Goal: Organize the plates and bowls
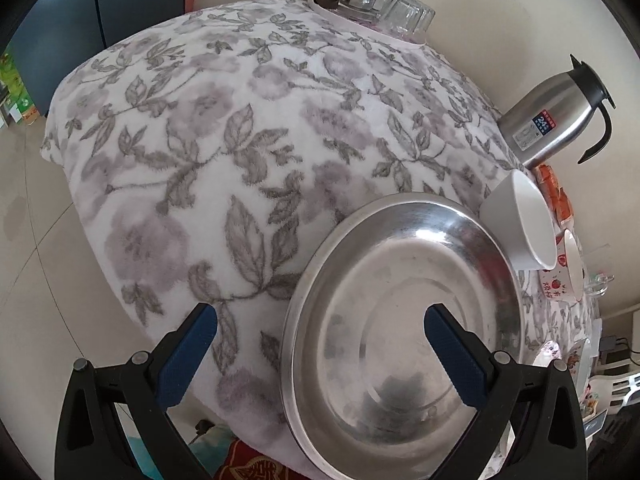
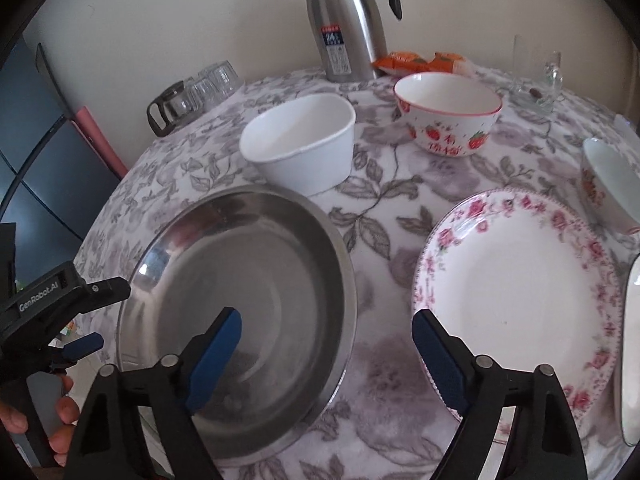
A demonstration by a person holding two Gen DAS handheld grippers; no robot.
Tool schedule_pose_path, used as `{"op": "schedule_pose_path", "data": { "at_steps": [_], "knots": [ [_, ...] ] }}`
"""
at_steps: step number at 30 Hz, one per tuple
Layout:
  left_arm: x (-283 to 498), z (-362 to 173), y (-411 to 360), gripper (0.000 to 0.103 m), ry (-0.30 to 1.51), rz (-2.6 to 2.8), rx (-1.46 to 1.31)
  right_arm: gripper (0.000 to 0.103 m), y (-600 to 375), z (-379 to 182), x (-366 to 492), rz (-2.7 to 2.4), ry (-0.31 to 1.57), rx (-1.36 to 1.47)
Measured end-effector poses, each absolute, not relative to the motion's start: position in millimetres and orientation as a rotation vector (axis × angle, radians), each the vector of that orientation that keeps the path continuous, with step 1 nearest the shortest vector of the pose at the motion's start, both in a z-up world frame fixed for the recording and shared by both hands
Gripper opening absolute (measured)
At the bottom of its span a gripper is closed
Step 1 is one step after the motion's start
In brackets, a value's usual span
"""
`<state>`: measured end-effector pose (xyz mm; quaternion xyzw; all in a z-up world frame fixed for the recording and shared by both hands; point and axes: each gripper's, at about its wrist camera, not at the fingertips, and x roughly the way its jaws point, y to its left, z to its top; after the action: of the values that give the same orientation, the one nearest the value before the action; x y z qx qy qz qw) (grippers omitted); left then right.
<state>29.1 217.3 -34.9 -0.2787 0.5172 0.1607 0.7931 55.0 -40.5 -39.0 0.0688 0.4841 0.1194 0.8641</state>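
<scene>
- Steel plate (image 2: 240, 312): lies on the floral tablecloth (image 1: 200, 140), near the table edge, beside the rose-rimmed plate (image 2: 516, 300).
- Left gripper (image 1: 320, 336): jaws spread, straddling the steel plate's left rim, gripping nothing.
- Right gripper (image 2: 326, 336): jaws spread over the steel plate's right rim, gripping nothing.
- White bowl (image 2: 300, 140): just behind the steel plate.

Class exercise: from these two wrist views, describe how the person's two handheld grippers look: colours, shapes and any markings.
Both the left gripper and right gripper have black plastic frames with triangular cut-outs and round silver pivot pins. Their fingers carry dark blue ribbed pads. White lettering reading GenRobot.AI marks the left gripper's body in the right wrist view. No cables or sleeves show.
</scene>
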Motion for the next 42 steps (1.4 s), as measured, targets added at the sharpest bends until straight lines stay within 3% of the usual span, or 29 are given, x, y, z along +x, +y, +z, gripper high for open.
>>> {"op": "schedule_pose_path", "data": {
  "at_steps": [20, 23, 27, 33, 37, 40, 42],
  "knots": [
    [63.6, -64.4, 206.1, 0.103, 1.167, 0.274, -0.440, 0.068, -31.5, -60.3, 84.1, 0.282, 1.072, 0.181],
    [66.5, -68.8, 205.1, 0.103, 1.174, 0.273, -0.420, 0.059, -31.6, -64.4, 87.4, 0.280, 1.082, 0.182],
    [69.6, -71.1, 204.2, 0.103, 1.173, 0.273, -0.403, 0.055, -31.1, -65.2, 88.5, 0.280, 1.081, 0.178],
    [74.0, -74.5, 200.6, 0.103, 1.195, 0.276, -0.368, 0.037, -30.7, -67.5, 87.7, 0.287, 1.090, 0.178],
    [78.2, -76.2, 197.8, 0.103, 1.208, 0.277, -0.340, 0.031, -33.5, -67.4, 87.2, 0.278, 1.088, 0.184],
    [74.8, -74.5, 199.2, 0.091, 1.198, 0.293, -0.330, 0.029, -35.1, -67.1, 87.5, 0.274, 1.088, 0.192],
    [73.4, -71.9, 198.8, 0.078, 1.191, 0.298, -0.314, 0.029, -35.4, -65.8, 87.0, 0.273, 1.084, 0.190]
  ]
}}
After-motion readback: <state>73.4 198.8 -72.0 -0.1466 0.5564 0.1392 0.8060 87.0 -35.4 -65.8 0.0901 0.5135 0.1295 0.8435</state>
